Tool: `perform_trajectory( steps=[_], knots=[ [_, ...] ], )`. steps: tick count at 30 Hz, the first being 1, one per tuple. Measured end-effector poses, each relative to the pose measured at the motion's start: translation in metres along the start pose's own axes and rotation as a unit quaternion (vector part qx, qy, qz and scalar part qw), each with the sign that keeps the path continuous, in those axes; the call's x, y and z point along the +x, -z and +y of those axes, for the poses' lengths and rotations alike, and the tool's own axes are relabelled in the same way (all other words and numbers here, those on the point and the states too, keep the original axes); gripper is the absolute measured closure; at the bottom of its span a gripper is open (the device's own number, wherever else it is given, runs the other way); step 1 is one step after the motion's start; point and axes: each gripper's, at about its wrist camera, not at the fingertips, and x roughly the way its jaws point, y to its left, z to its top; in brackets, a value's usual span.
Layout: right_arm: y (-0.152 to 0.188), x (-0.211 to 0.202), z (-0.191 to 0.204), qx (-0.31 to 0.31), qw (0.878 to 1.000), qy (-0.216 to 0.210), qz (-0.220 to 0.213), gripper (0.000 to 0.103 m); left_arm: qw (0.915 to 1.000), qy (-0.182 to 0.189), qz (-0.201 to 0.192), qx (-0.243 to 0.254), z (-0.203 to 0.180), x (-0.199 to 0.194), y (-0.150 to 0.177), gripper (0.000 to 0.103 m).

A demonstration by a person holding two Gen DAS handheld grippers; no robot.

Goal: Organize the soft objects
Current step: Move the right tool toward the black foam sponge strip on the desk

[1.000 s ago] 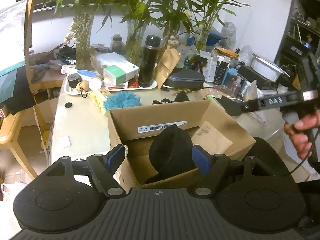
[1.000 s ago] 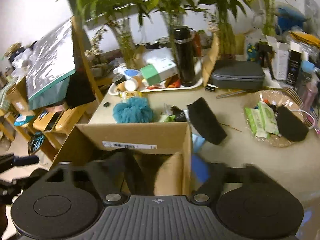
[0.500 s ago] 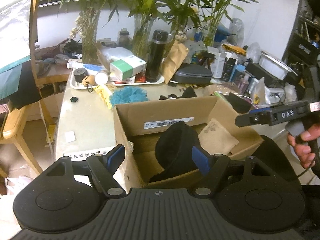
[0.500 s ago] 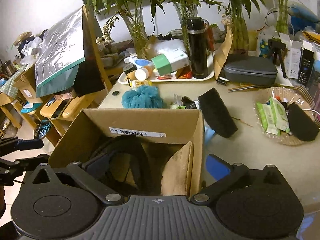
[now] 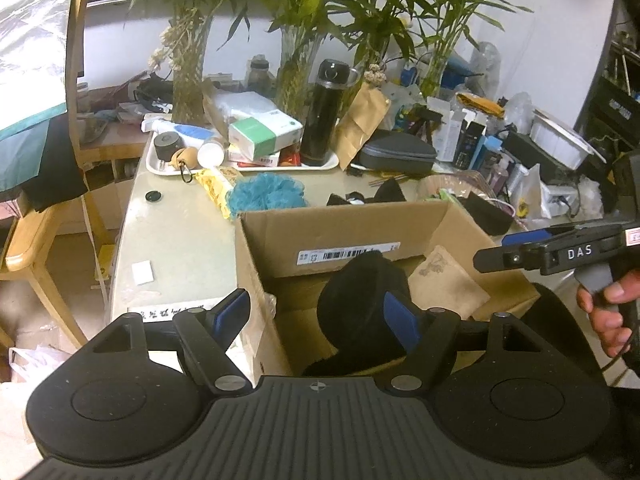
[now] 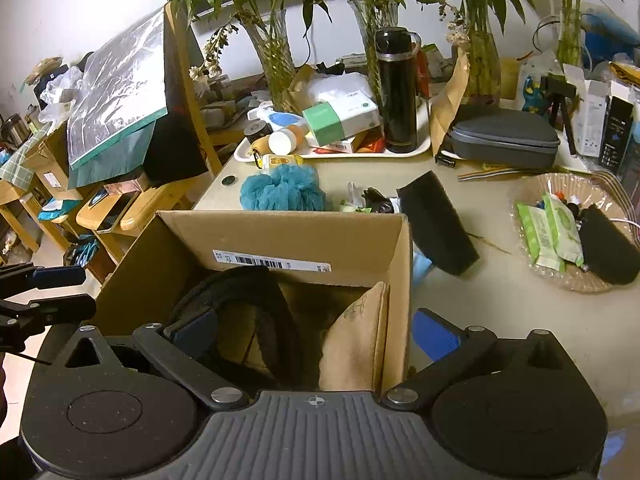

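- Cluttered pale tabletop (image 6: 520, 312) fills both views, with bamboo vases along its far edge.
- We see an open cardboard box (image 6: 288, 236) at the near edge; it holds a black padded item (image 5: 360, 304) and a tan cloth pouch (image 6: 356, 344).
- We note a black foam pad (image 6: 436, 224) leaning just beside the box's right wall, and a blue mesh bath pouf (image 6: 280, 192) behind the box.
- A white tray (image 6: 420, 146) carries a black flask (image 6: 396, 92).
- Our left gripper (image 5: 316, 312) hangs over the box, jaws apart, gripping nothing.
- Our right gripper (image 6: 316, 332) stands spread wide, straddling the box's right wall, empty.
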Motion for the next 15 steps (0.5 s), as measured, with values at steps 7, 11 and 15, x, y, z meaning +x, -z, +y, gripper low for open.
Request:
perform_trajectory(
  steps=[7,11,15],
  knots=[
    [-0.013,0.002,-0.006,-0.001,1.0,0.006,-0.009,0.0,0.9998,0.009,-0.013,0.012,-0.004,0.006,-0.01,0.03],
    [-0.024,0.002,-0.009,-0.004,1.0,0.005,-0.014,0.0,0.9995,0.015,-0.022,0.014,-0.005,0.01,-0.02,0.03],
    [-0.042,0.002,-0.012,-0.012,1.0,0.012,-0.022,0.0,0.9993,0.02,-0.029,0.014,-0.006,0.012,-0.028,0.03]
  ],
)
